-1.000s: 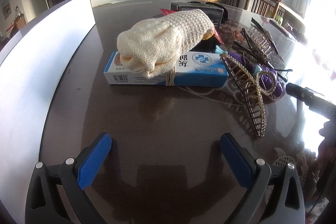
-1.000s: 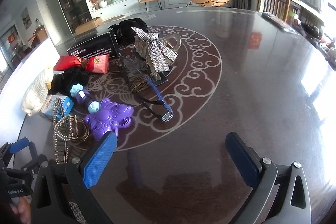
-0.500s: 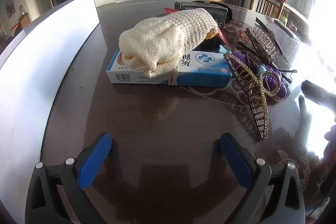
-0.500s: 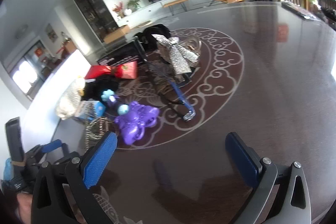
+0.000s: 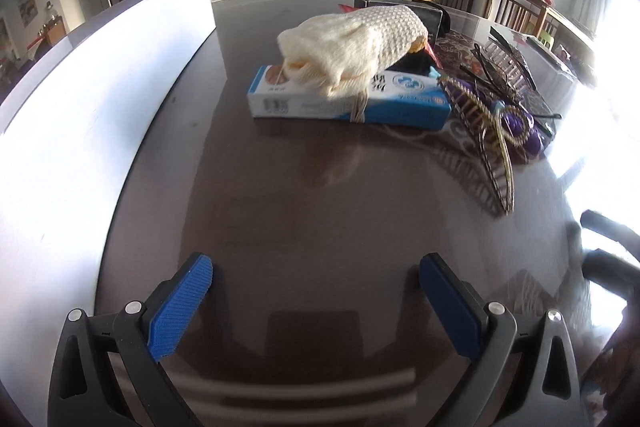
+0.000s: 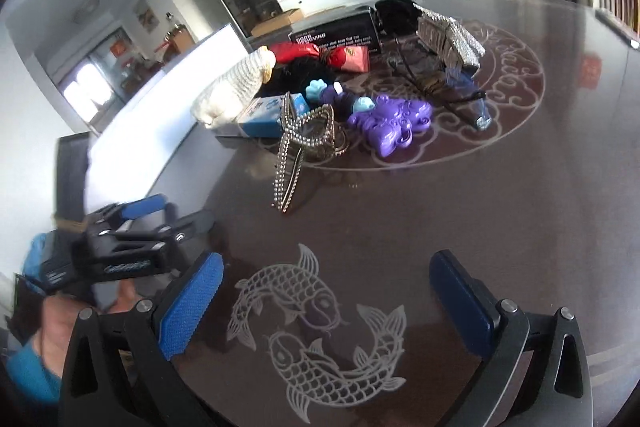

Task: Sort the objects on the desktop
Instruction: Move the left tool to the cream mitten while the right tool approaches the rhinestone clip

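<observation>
- Left tool (image 5: 316,285): jaws spread wide, blue pads apart, nothing held between them. It hovers low over bare dark table (image 5: 280,211), near edge of the scene.
- Right tool (image 6: 326,285): jaws likewise wide apart and empty, positioned above a pair of etched fish (image 6: 316,331) on the table surface.
- In the right wrist view the left tool appears at near left, gripped by a hand (image 6: 60,323); its blue pad is visible, apart from every object.
- Cream knitted pouch (image 5: 352,47): lies tilted on top of a blue-and-white carton (image 5: 344,103), its open end overhanging the carton's front face.
- Carton: lies flat on the table, far of the left tool and well apart from it.
- Rhinestone hair claw (image 6: 300,143): just right of the carton, its long teeth pointing toward the near edge; touching or overlapping a purple toy (image 6: 394,125) is not certain.
- Purple toy: lies on the ornamental ring pattern, right of the hair claw.
- Red pouch (image 6: 340,55) and a black lettered box (image 6: 340,33): at the far side of the pile.
- Sequinned silver bow (image 6: 448,37): far right of the pile, above a tangle of dark hair accessories (image 6: 432,79).
- White panel (image 5: 100,75): stands upright along the left edge of the table.
</observation>
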The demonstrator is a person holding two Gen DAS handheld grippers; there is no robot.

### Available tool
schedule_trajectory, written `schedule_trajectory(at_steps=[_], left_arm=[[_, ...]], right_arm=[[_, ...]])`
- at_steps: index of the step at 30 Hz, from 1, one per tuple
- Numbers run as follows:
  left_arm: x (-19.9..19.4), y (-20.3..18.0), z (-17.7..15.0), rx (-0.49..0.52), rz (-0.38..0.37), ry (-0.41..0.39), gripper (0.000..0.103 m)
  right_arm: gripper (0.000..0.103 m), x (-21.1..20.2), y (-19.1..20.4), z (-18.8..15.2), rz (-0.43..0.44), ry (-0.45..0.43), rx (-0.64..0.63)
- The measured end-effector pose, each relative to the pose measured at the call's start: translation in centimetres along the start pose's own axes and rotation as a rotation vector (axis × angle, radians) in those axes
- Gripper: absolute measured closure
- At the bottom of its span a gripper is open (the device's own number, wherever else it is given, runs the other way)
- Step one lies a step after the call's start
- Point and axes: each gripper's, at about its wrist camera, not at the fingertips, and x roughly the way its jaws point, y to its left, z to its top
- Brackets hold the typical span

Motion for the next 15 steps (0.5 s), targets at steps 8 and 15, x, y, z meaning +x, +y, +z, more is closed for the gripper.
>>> schedule_trajectory(at_steps=[8,15], left_arm=[[-1.2,2.0,-1.5,0.008,-0.003,0.016,0.000],[1.2,1.3,2.2,-0.003,0.005,0.071,0.000]], right_arm=[[0.000,5.0,4.5,3.1,-0.062,0.092,-0.127],[0.000,10.8,5.3,7.0,-0.245,0.138,-0.270]])
